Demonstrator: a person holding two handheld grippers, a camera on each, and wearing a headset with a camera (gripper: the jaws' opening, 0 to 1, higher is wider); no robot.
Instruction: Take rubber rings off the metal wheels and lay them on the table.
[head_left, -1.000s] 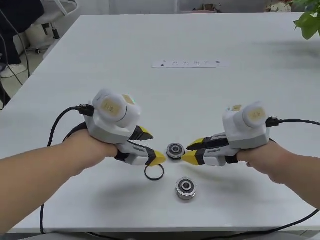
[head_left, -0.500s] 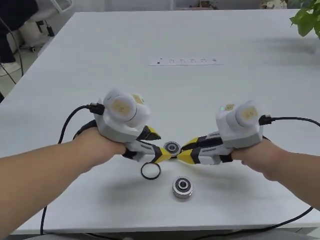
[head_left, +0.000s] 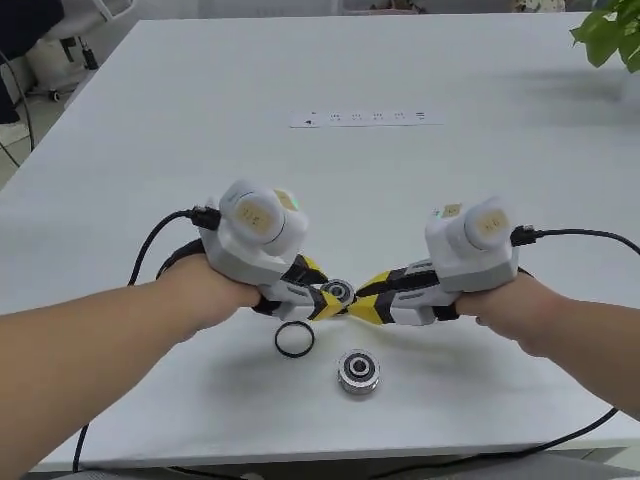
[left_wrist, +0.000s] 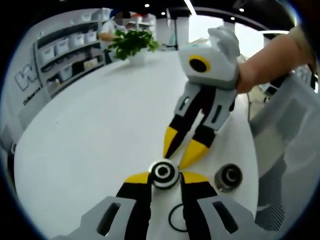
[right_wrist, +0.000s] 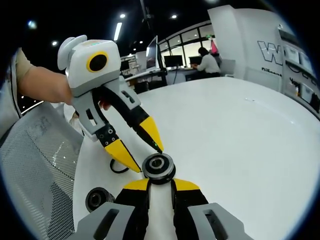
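A small metal wheel (head_left: 336, 292) with a black rubber ring on its rim sits between my two grippers near the table's front edge. My left gripper (left_wrist: 165, 178) is shut on the wheel (left_wrist: 164, 172), one yellow tip on each side. My right gripper (right_wrist: 160, 184) comes from the opposite side, and its narrow jaws nip the wheel's (right_wrist: 158, 167) rubber rim. A loose rubber ring (head_left: 294, 339) lies flat on the table just below the left gripper (head_left: 322, 303). A second wheel (head_left: 358, 369) stands alone nearer the front edge.
A white power strip (head_left: 365, 118) lies mid-table, far beyond the work. A green plant (head_left: 605, 35) stands at the far right corner. Cables trail from both grippers off the table's front edge (head_left: 300, 455). A mesh chair (right_wrist: 35, 165) is beside the table.
Both grippers have closed in on the wheel from either side. The left gripper's jaws, open a second ago, now clamp it. The loose ring and second wheel stay put.
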